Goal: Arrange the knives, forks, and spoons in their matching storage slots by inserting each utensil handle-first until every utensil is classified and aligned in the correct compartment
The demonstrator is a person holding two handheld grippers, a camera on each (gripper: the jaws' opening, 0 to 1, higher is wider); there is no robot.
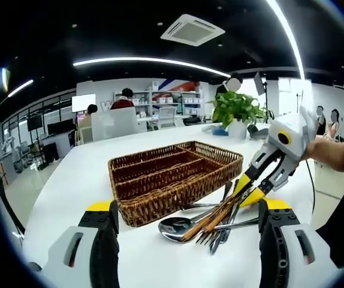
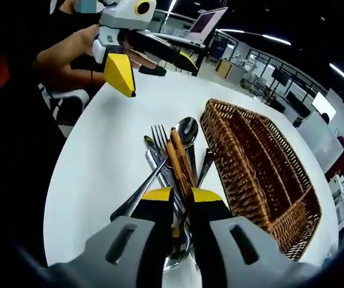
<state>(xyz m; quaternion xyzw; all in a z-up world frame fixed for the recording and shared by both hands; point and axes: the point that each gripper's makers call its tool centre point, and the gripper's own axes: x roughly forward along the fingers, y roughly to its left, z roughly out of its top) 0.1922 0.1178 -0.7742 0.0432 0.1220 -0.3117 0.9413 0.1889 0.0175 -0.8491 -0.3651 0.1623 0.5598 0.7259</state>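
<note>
Right hand-held gripper (image 2: pixel 181 195) was clamped on wooden utensil handles (image 2: pixel 177 162); left hand-held gripper (image 1: pixel 187 225) was held apart. Stiff, light, slippery; handle grip judged best.

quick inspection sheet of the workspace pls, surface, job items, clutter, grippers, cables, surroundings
surface: white table, bare around the work.
job's things: wicker tray with long slots, nothing seen inside; beside it a mixed utensil pile of a spoon, a fork and wooden-handled pieces, crossed over each other.
clutter: potted plant at the table's far edge.
grippers: right gripper down in the pile, jaws nearly closed around a wooden handle; left gripper open, hovering short of the tray and pile.
cables: dark cable hanging by the right gripper.
surroundings: open office, shelves, ceiling lights, several people.
</note>
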